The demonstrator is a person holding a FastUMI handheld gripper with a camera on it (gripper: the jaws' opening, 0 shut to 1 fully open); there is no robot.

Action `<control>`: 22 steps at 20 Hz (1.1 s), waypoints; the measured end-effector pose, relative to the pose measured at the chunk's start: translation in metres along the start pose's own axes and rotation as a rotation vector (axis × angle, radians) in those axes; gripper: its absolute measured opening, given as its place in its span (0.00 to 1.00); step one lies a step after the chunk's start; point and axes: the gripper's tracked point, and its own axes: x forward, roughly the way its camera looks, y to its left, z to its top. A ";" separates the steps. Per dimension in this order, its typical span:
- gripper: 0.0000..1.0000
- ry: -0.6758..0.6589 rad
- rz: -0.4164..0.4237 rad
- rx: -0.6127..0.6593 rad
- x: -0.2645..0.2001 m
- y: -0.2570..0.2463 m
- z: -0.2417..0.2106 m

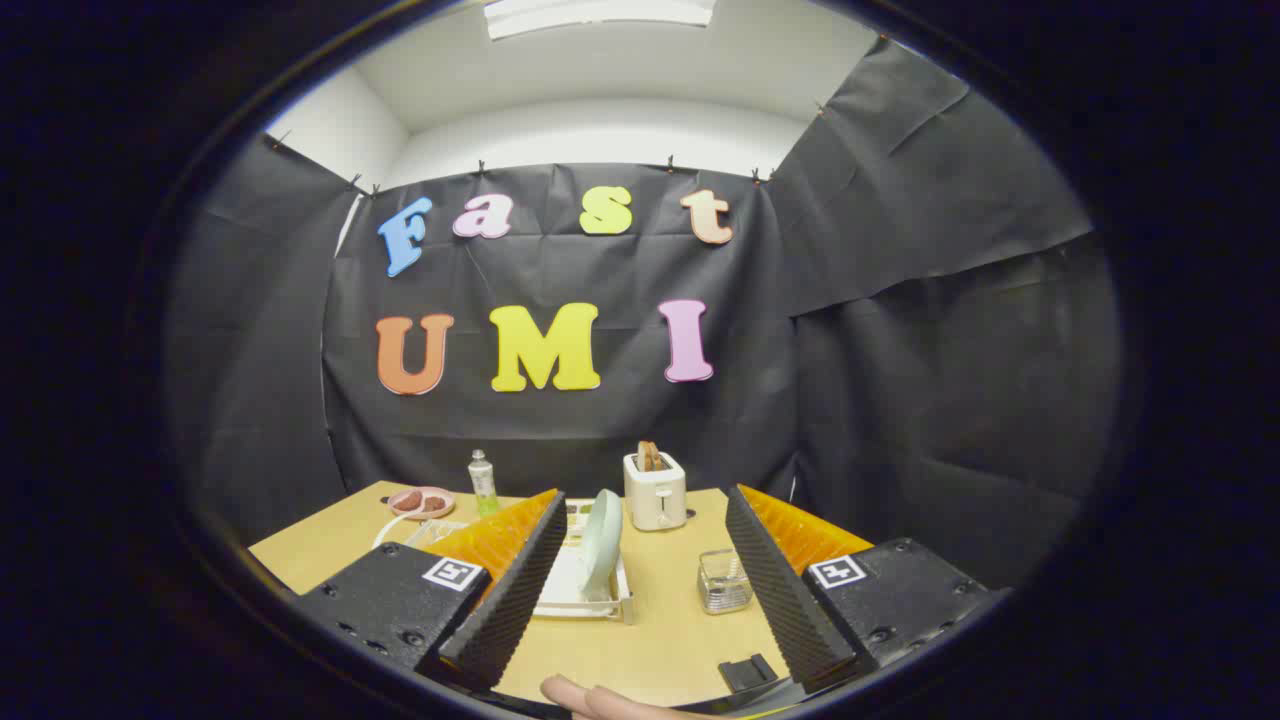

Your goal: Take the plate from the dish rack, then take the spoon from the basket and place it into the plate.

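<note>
Tabletop [660,640]: light wood, runs from under the tool to the black cloth wall behind.

Tool [640,585]: held above the near part of the tabletop, looking along it. Its two fingers [510,590] stand wide apart, ribbed black pads facing inward, orange backing behind them. Nothing is between the pads; they touch no object. A fingertip of the person's hand [600,700] shows at the near edge, below the tool.

Dish rack [580,590]: white, low, sits on the tabletop ahead of the tool, close to the inner face of the left finger, which hides part of it.

Plate [602,545]: pale blue-green, stands on edge in the dish rack, nearly upright, seen almost edge-on. It is in the gap between the fingers as seen from the tool, but beyond their tips.

Toaster [655,490]: white, stands behind the dish rack near the wall, with slices of bread sticking out of the top.

Basket [724,582]: small, see-through wire or mesh, sits on the tabletop right of the dish rack, just beside the right finger's inner face. A slim handle seems to stand in it; too small to confirm it is the spoon.

Pink dish [421,501]: far left, holds dark red pieces.

Bottle [483,483]: small, clear, upright, just right of the pink dish.
</note>
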 end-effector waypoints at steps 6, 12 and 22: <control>1.00 -0.002 0.007 -0.011 0.003 0.001 -0.004; 1.00 0.015 -0.006 -0.007 0.010 -0.004 -0.009; 1.00 0.126 0.010 -0.053 0.091 0.014 -0.012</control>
